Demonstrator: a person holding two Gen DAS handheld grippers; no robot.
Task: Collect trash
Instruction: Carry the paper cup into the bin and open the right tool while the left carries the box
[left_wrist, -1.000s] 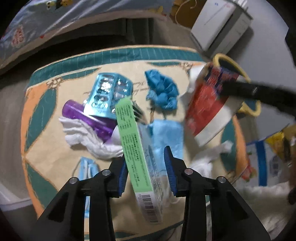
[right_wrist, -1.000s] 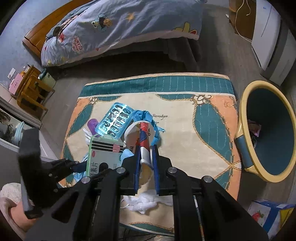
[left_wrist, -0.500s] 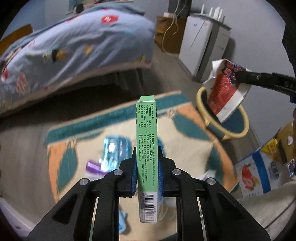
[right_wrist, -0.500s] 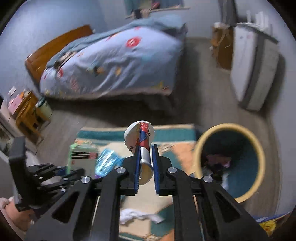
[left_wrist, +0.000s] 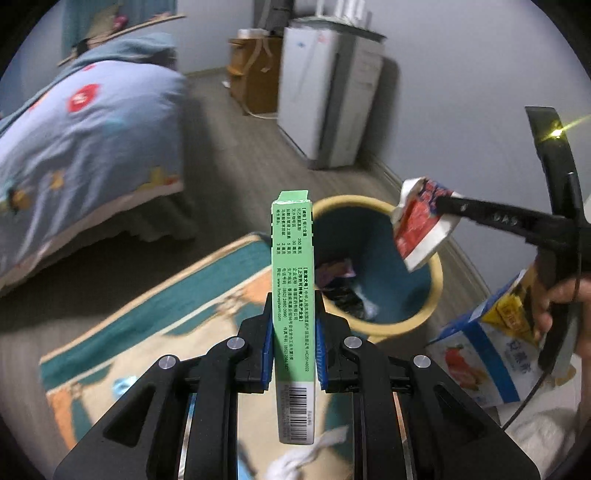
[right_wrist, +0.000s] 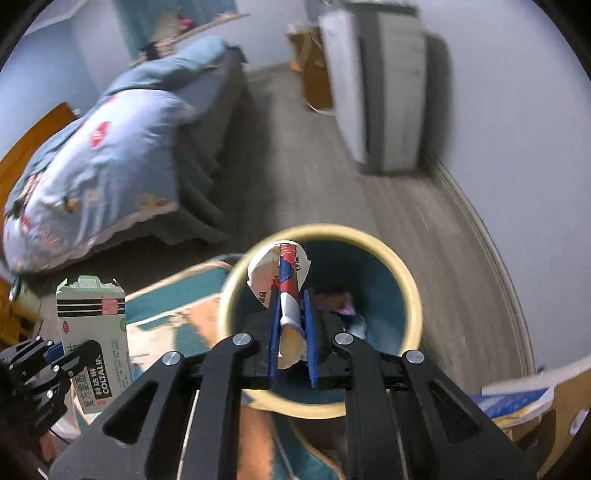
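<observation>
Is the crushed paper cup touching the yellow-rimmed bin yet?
Apart. The left wrist view shows the crushed paper cup held in the right gripper in the air above the bin.

Both wrist cams look fwd along tongs, sharing bin (left_wrist: 436, 284) (right_wrist: 410, 295), bed (left_wrist: 74, 140) (right_wrist: 110, 155)

Left gripper (left_wrist: 293, 354): blue-padded fingers (left_wrist: 266, 354) clamped on a tall green cardboard medicine box (left_wrist: 293, 291), held upright, barcode end at 6 o'clock, torn flap at 12. At 2 o'clock from the box, a round teal bin with a yellow rim (left_wrist: 430, 295) stands on the grey wood floor (left_wrist: 236, 158); crumpled scraps lie inside. Right gripper (left_wrist: 441, 203) enters from 3 o'clock, pinching a flattened red-and-white paper cup (left_wrist: 421, 232) above the bin's far rim. Patterned teal-and-orange rug (left_wrist: 155, 325) at 8 o'clock. Blue printed carton (left_wrist: 491, 354) at 4 o'clock. Blue quilted bed (left_wrist: 74, 147) at 10 o'clock.
</observation>
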